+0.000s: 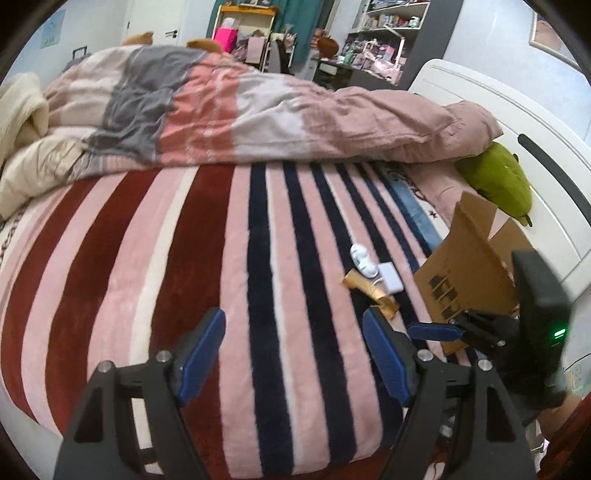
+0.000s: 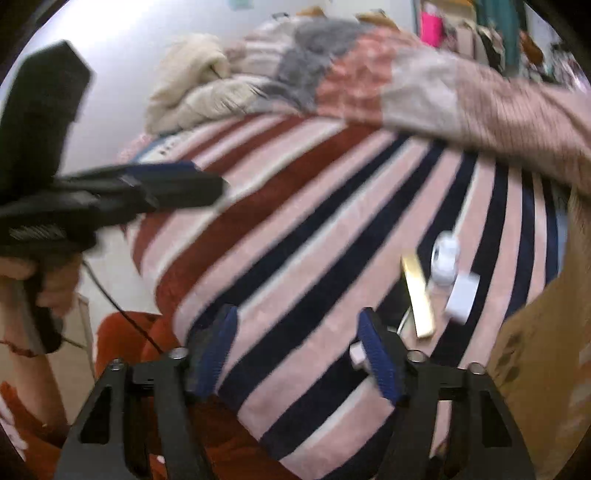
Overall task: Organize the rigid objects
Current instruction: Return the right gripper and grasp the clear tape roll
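Note:
On the striped bed blanket (image 1: pixel 229 258) lie a small white rounded gadget (image 1: pixel 360 258), a flat white box (image 1: pixel 390 277) and a gold bar-shaped item (image 1: pixel 371 291), close together to the left of an open cardboard box (image 1: pixel 465 273). The right wrist view shows the gadget (image 2: pixel 445 262), the white box (image 2: pixel 461 295), the gold bar (image 2: pixel 419 299) and the cardboard box (image 2: pixel 543 350), blurred. My left gripper (image 1: pixel 295 354) is open and empty above the blanket. My right gripper (image 2: pixel 299 354) is open and empty, short of the items; it also shows in the left wrist view (image 1: pixel 436 330).
A rumpled pink and grey duvet (image 1: pixel 229 107) covers the far half of the bed. A green plush toy (image 1: pixel 498 181) lies by the white headboard (image 1: pixel 524 122). Cluttered shelves (image 1: pixel 384 33) stand behind. A small white piece (image 2: pixel 357 355) lies by my right finger.

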A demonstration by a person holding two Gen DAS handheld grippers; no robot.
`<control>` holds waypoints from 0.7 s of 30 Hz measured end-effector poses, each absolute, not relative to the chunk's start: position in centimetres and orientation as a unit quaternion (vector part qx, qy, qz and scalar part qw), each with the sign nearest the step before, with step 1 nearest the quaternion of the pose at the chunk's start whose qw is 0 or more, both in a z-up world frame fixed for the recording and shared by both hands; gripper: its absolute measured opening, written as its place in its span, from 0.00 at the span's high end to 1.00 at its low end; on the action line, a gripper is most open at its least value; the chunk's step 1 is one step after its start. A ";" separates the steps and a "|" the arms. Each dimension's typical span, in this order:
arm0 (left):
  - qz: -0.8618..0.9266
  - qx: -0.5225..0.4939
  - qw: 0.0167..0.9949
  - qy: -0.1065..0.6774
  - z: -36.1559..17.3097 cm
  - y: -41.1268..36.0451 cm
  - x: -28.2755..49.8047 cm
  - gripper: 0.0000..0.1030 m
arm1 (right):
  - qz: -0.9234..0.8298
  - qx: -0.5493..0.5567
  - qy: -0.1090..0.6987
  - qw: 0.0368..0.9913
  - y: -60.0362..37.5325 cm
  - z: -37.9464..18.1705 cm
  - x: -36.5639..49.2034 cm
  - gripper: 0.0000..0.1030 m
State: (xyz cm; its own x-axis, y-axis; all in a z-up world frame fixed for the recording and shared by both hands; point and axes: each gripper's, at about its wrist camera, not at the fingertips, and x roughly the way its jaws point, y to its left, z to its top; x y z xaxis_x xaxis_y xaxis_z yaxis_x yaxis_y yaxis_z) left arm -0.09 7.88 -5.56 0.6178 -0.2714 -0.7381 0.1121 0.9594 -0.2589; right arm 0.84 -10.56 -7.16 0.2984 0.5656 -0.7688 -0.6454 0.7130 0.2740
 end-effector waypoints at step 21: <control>-0.123 -0.103 0.886 0.435 -6.3 7.8 -0.3 0.28 | 0.278 -0.119 0.427 0.852 -10.2 -11.6 0.0 0.62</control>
